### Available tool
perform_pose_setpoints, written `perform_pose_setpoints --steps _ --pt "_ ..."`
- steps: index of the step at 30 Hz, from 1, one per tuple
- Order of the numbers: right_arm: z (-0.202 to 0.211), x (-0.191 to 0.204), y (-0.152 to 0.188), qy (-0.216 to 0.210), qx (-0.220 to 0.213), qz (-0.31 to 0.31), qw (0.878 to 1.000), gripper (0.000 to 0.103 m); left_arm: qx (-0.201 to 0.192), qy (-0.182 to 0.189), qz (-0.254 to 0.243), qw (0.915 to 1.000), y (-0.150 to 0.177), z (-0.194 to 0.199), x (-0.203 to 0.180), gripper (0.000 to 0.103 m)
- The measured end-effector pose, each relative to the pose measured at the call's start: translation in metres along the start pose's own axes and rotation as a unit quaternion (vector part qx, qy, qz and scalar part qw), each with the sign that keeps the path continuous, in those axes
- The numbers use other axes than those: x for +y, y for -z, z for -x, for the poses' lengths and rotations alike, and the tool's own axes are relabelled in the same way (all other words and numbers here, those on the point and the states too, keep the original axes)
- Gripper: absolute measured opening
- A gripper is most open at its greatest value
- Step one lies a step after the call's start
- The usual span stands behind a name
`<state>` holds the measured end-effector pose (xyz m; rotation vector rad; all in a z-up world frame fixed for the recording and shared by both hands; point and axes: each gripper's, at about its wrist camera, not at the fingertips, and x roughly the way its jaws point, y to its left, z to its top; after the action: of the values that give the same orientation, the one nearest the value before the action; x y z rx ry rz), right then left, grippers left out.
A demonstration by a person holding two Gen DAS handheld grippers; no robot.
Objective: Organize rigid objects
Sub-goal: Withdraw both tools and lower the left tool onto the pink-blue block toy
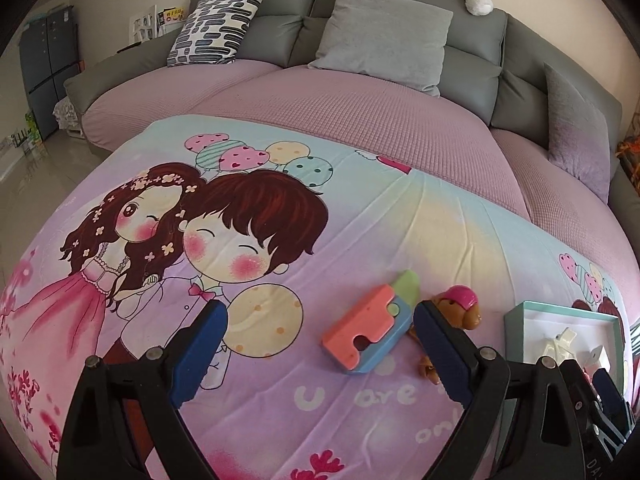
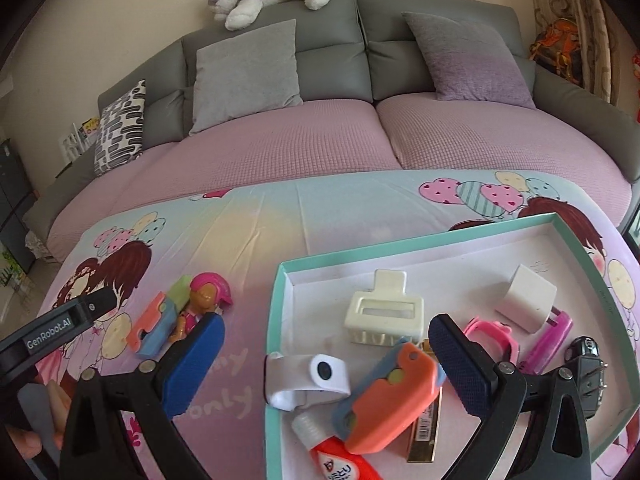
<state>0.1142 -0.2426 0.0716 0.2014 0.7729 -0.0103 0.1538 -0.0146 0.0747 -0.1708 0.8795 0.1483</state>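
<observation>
A coral-and-blue toy cutter with a green tip (image 1: 370,324) lies on the cartoon sheet, between my left gripper's (image 1: 320,346) open fingers and just ahead of them. A small doll with a pink helmet (image 1: 460,306) lies beside it, by the right finger. Both also show in the right wrist view: the cutter (image 2: 154,328) and the doll (image 2: 204,304). My right gripper (image 2: 326,360) is open and empty over the teal-rimmed box (image 2: 276,320). The box holds a second coral cutter (image 2: 390,400), a white hair claw (image 2: 382,314), a white strap (image 2: 308,376), a red tube (image 2: 336,456) and other small items.
The box also holds a white cube charger (image 2: 526,298), pink items (image 2: 496,334), a gold bar (image 2: 426,436) and a black car key (image 2: 588,368). The box shows at the right in the left wrist view (image 1: 516,320). A grey sofa (image 1: 400,60) with cushions stands behind the bed.
</observation>
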Motion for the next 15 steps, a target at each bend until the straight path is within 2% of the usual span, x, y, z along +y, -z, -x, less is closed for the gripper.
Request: perform_pose_setpoints --steps 7,10,15 --pt "-0.009 0.012 0.004 -0.015 0.012 0.003 1.000 0.103 0.021 0.027 0.007 0.9994 0.003 -0.021 0.009 0.094" --pt "-0.010 0.014 0.005 -0.010 0.011 0.007 1.000 0.103 0.031 0.039 -0.014 0.9986 0.007 -0.032 0.001 0.094" --pt "-0.011 0.013 0.005 0.002 0.014 0.007 1.000 0.103 0.058 0.035 -0.065 0.9956 0.015 -0.054 -0.017 0.094"
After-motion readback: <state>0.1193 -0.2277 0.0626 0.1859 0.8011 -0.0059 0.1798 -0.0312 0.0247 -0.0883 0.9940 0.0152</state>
